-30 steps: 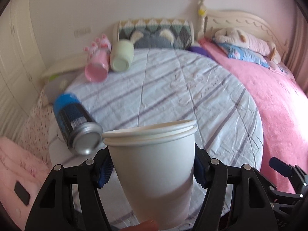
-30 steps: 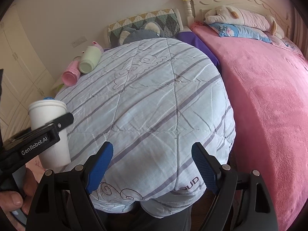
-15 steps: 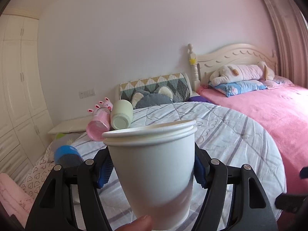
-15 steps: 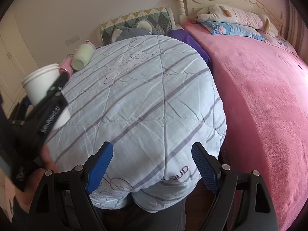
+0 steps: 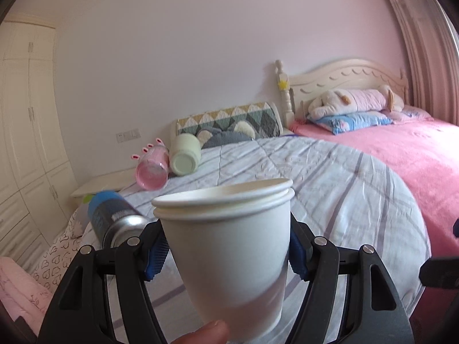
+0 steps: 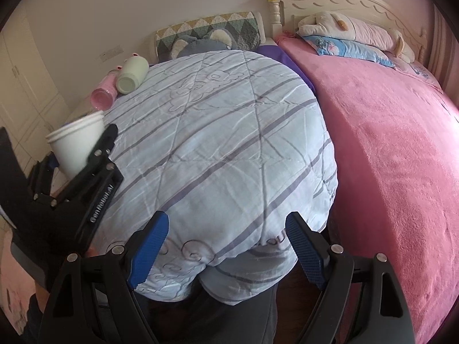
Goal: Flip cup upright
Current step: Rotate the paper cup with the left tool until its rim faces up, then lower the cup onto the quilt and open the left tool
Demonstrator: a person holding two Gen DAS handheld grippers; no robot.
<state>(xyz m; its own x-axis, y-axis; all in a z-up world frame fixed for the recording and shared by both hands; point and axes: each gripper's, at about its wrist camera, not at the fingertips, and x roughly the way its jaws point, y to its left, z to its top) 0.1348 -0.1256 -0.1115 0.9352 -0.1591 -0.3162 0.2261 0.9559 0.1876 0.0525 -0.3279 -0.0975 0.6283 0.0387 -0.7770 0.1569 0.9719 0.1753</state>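
Note:
A white paper cup [image 5: 229,255], two cups nested, stands mouth up between the blue pads of my left gripper [image 5: 225,253], which is shut on it and holds it above the striped quilt [image 5: 330,189]. A fingertip touches the cup's base. In the right wrist view the cup [image 6: 76,146] sits tilted at the left, held by the black left gripper. My right gripper [image 6: 226,253] is open and empty over the quilt's near edge [image 6: 229,154].
A blue-and-black can [image 5: 113,215], a pink cup [image 5: 152,167] and a pale green cup [image 5: 185,157] lie on their sides at the quilt's left. A patterned cushion [image 5: 229,121] lies behind. A pink bed [image 6: 387,143] with pillows is on the right. White wardrobes stand at the left.
The left gripper tilted up with the cup, then dipped slightly, bringing the can back into view. In the right wrist view the cup rose and leaned. The right gripper stayed open.

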